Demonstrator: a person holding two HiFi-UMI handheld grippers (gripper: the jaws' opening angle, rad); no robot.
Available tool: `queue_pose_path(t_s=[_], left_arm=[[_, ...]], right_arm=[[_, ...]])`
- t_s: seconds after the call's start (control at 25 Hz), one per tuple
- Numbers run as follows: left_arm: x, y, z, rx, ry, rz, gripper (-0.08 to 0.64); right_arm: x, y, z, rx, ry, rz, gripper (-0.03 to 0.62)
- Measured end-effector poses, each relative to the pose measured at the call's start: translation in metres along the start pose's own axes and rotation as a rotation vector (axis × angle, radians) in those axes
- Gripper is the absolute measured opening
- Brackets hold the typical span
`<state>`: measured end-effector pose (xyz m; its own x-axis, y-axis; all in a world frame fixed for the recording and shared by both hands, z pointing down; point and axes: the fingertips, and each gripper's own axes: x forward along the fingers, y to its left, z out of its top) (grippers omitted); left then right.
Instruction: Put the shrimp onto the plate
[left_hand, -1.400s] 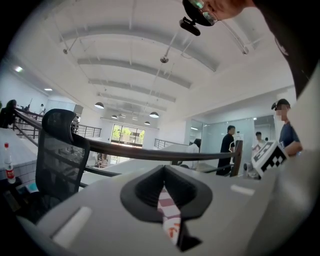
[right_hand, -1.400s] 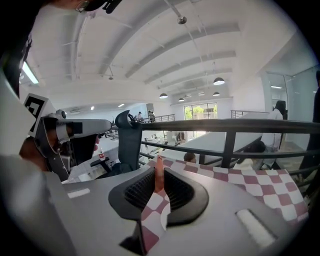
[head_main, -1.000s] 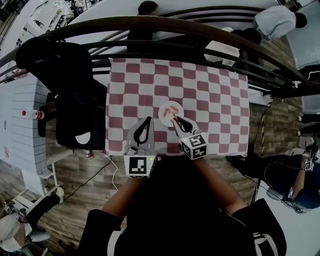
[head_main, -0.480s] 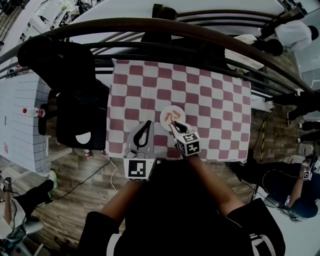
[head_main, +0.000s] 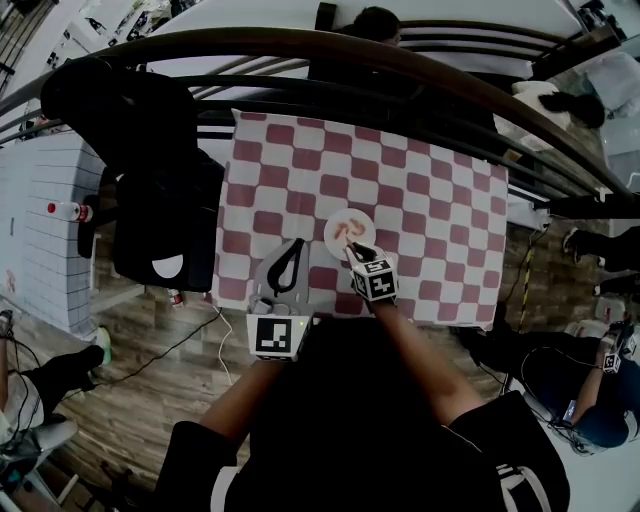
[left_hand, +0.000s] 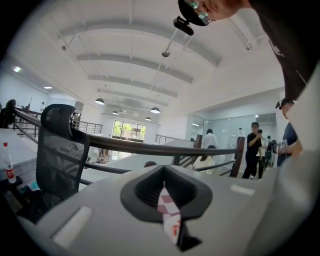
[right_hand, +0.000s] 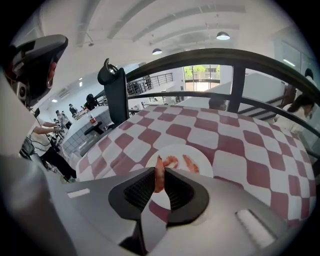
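My right gripper (right_hand: 160, 172) is shut on a pink shrimp (right_hand: 159, 176), which stands upright between the pads. It hangs over the near edge of the white plate (right_hand: 202, 156). Two more shrimps (right_hand: 171, 161) (right_hand: 190, 164) lie on that plate. In the head view the right gripper (head_main: 352, 248) points at the plate (head_main: 337, 240) from the near side. My left gripper (head_main: 294, 243) rests to the left of the plate over the checkered cloth, shut with nothing in it. In its own view the left gripper (left_hand: 163, 186) shows only a sliver of cloth.
The red-and-white checkered cloth (head_main: 430, 200) covers the table. A dark curved railing (head_main: 350, 55) runs past the far edge. A black office chair (head_main: 150, 200) stands to the left, beside a bottle (head_main: 62, 211) on a white surface. People stand beyond the railing.
My right gripper, still holding the shrimp, has drawn in closer to the plate's near edge. The left gripper has stayed where it was.
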<state>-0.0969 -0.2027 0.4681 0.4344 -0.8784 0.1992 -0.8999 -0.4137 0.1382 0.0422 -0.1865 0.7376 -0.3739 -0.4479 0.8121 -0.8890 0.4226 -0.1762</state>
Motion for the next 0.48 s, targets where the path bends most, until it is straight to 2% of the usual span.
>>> queue_pose_path(t_s=[0.36, 0.48], left_arm=[[-0.004, 0.008, 0.000, 0.002, 0.015, 0.040, 0.009], [-0.004, 0.008, -0.001, 0.009, 0.017, 0.042, 0.009]], right_arm=[[0.017, -0.010, -0.018, -0.003, 0.068, 0.001, 0.058], [0.023, -0.013, -0.022, 0.027, 0.082, 0.007, 0.058]])
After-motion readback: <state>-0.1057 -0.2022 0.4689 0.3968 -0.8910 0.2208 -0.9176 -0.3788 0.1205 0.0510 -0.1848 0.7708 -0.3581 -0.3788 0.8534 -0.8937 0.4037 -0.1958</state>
